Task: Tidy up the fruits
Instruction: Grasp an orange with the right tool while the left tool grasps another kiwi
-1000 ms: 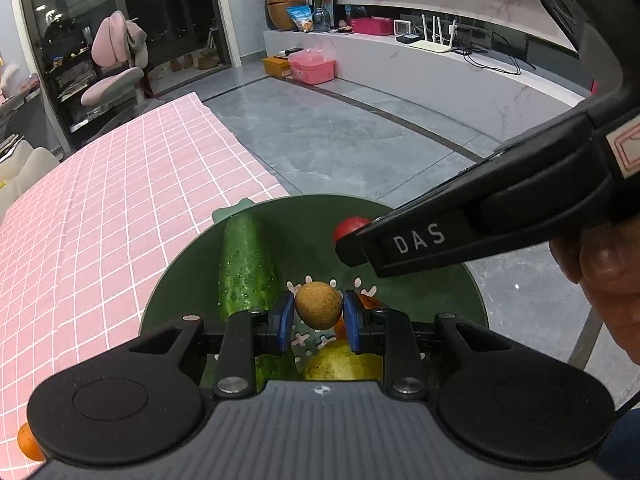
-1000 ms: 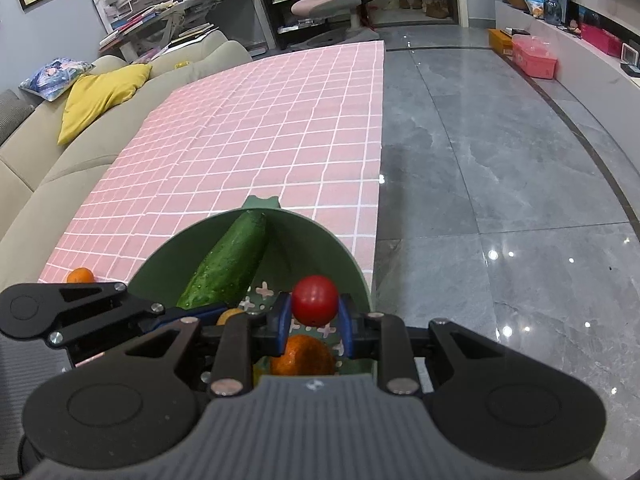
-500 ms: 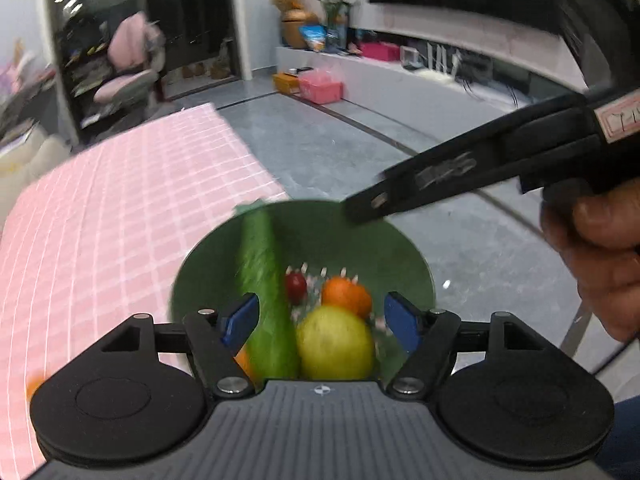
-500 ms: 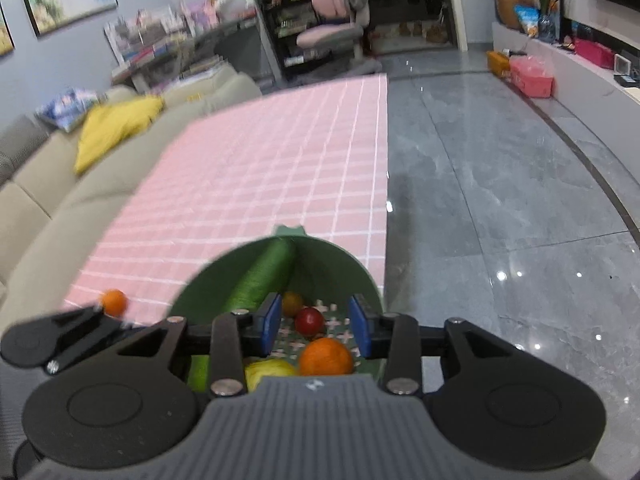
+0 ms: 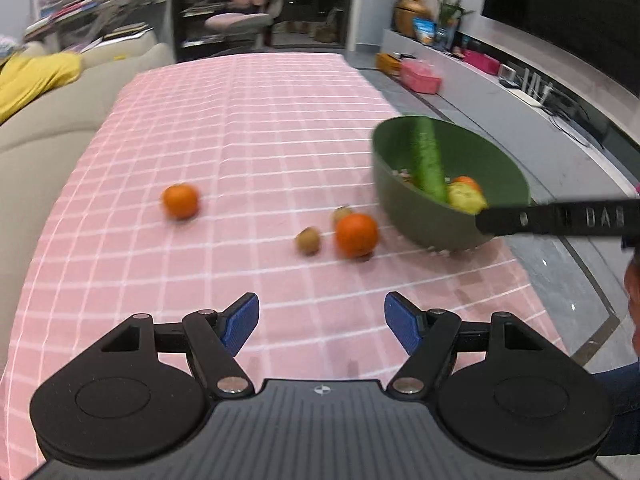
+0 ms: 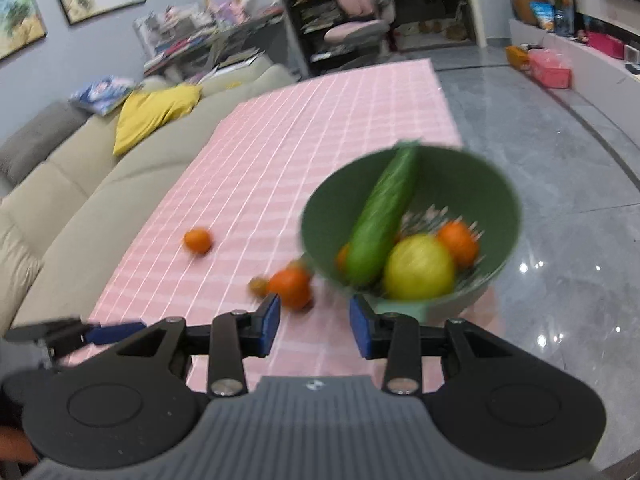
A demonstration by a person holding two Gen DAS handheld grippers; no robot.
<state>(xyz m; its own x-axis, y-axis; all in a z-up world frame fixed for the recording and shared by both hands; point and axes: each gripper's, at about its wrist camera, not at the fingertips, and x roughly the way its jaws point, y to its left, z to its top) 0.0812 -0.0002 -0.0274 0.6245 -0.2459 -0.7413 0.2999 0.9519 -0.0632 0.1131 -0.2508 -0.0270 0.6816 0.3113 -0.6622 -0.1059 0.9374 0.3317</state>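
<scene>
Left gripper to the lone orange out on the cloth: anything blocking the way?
Nothing visible does. The left gripper is open, and only bare pink tablecloth lies between it and the lone orange. The other orange, two brown fruits and green bowl sit off to the right.

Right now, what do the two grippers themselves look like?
Both match: the left gripper and right gripper have matte black linkage arms, round black discs either side, silver pivot bolts, a ribbed grey body and blue pads on the fingers. White "DAS" lettering marks the right one's side.
</scene>
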